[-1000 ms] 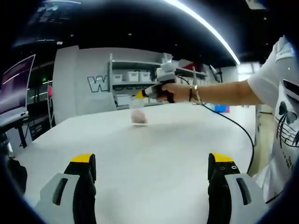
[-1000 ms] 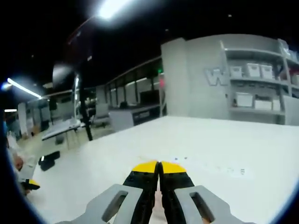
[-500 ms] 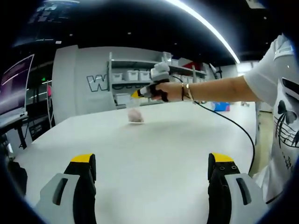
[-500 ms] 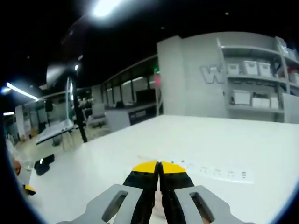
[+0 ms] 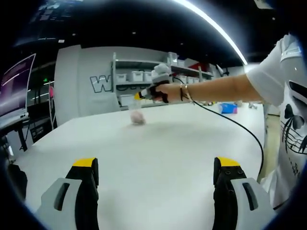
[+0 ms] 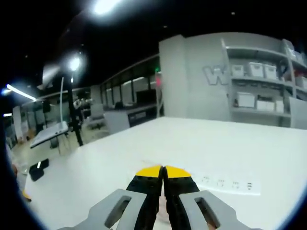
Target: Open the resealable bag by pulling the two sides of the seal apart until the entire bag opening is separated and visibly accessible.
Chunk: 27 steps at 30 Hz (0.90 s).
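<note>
Far across the white bench, the right gripper is held out at arm's length with its jaws together, pinching the top of the resealable bag, a clear pouch with something pale pink in its lower part. The bag hangs from the jaws, its bottom at or just above the bench; I cannot tell whether it touches. In the right gripper view the right gripper's yellow-tipped jaws stand pressed shut, and a sliver of pinkish film shows between them lower down. The left gripper waits well apart from the bag, jaws wide apart and holding nothing. The seal looks unopened, so my judgement is that the work is at its start: the left gripper has yet to come in and take the opposite lip. The risks follow from that. If the right jaws clamp both sides of the seal at once, pulling will only drag the whole bag. The film is thin and slick, so a shallow pinch may slip, and the bag would drop to the bench. A swinging bag will also be hard for the left jaws to catch cleanly.
</note>
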Each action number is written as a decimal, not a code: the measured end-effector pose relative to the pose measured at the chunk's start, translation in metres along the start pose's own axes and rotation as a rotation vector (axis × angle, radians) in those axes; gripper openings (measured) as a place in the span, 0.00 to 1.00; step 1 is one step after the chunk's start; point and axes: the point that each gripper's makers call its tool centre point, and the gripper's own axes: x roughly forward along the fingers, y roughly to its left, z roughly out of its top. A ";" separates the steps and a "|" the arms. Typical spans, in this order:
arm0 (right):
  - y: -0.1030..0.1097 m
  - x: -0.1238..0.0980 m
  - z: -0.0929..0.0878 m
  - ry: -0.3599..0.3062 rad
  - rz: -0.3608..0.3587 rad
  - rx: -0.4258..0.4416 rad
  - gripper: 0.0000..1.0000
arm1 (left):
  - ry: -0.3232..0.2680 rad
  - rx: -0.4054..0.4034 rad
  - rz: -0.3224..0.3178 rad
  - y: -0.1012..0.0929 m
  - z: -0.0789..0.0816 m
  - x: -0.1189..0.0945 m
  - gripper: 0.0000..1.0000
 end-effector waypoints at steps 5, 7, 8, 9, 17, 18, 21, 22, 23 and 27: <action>-0.007 0.007 0.003 -0.003 -0.019 0.001 0.00 | 0.002 -0.001 0.001 0.002 -0.001 0.001 0.99; -0.011 0.011 0.004 -0.001 -0.031 -0.010 0.00 | 0.000 -0.004 0.004 0.004 -0.001 0.001 0.99; -0.013 0.012 0.004 -0.001 -0.037 -0.014 0.00 | 0.000 -0.004 0.005 0.004 -0.002 0.001 0.99; -0.015 0.014 0.004 -0.001 -0.041 -0.015 0.00 | 0.002 -0.003 0.006 0.005 -0.002 0.001 0.99; -0.026 0.017 0.011 -0.023 -0.094 -0.063 0.00 | 0.002 -0.001 0.016 0.008 -0.002 -0.001 0.99; -0.026 0.018 0.008 -0.022 -0.094 -0.058 0.00 | 0.003 -0.002 0.017 0.008 -0.003 -0.001 0.99; -0.020 0.019 -0.002 -0.013 -0.080 -0.061 0.00 | 0.002 -0.003 0.014 0.007 -0.003 0.000 0.99; -0.017 0.019 -0.004 -0.014 -0.074 -0.066 0.00 | 0.002 -0.004 0.013 0.006 -0.003 0.000 0.99; -0.014 0.019 -0.006 -0.013 -0.068 -0.070 0.00 | 0.003 -0.004 0.013 0.006 -0.004 0.000 0.99; 0.001 0.021 -0.019 0.004 -0.025 -0.064 0.00 | 0.003 -0.002 0.013 0.006 -0.003 -0.001 0.99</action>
